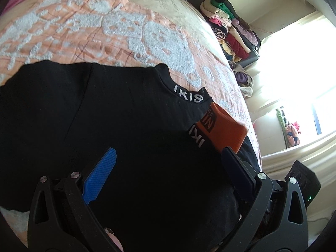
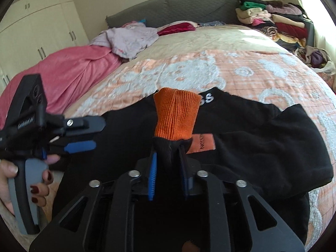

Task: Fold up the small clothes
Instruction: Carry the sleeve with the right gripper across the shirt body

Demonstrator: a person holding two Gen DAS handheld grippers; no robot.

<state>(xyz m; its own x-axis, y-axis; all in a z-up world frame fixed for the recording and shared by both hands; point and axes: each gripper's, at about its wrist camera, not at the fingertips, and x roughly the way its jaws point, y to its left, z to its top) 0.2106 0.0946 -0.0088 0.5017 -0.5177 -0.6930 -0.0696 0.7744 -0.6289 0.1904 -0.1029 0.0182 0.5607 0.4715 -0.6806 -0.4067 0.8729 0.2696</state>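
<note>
Above black shirt (image 2: 252,138): right tool (image 2: 168,168) clamping orange cuff (image 2: 176,113), left tool (image 1: 168,163) wide open.

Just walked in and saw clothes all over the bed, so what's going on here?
A person is folding a black long-sleeved top spread on the peach-and-white patterned bedspread. The right hand-held gripper is shut on the top's orange ribbed cuff, holding the sleeve up over the body of the garment. The left hand-held gripper is open, above the top and gripping nothing. A stack of folded clothes sits beside the dark headboard.
</note>
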